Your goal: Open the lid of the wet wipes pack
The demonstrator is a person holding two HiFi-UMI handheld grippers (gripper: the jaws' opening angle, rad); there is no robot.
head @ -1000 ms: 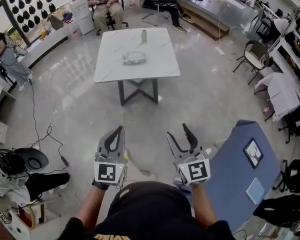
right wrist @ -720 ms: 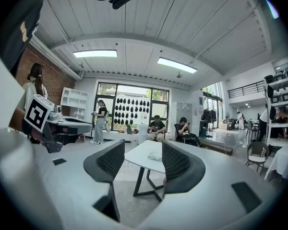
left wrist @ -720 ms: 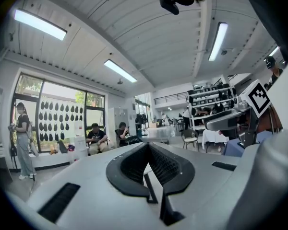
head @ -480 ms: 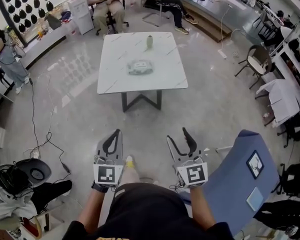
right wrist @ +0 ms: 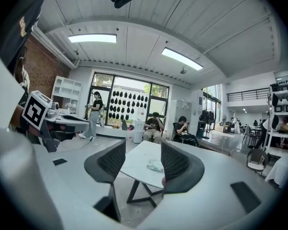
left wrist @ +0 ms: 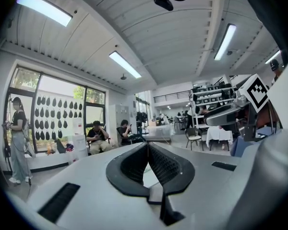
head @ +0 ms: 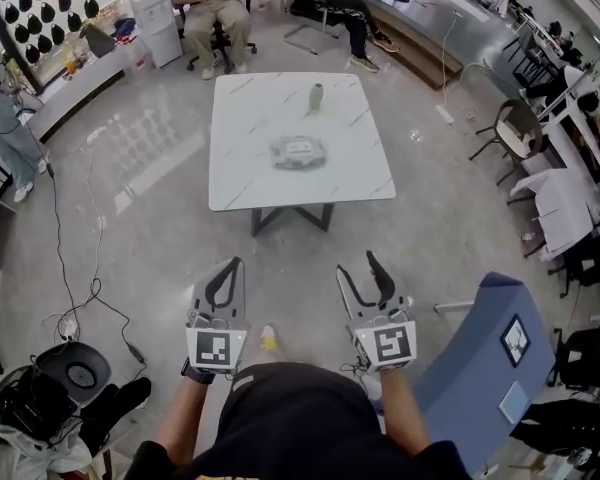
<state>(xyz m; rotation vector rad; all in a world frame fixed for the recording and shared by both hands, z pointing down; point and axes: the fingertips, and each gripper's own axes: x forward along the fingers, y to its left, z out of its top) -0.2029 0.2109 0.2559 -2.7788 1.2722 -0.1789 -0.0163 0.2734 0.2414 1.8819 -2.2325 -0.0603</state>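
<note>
Glossy grey floor [head: 130, 168], open hall. White marbled table [head: 242, 168] well ahead, on dark crossed legs. Wet wipes pack [head: 300, 152] lying near table centre, lid too small to judge. Small upright bottle [head: 317, 95] beyond it, apart. Left tongs [head: 236, 265] pressed together, empty. Right tongs [head: 357, 263] apart, empty. Both well short of table.
</note>
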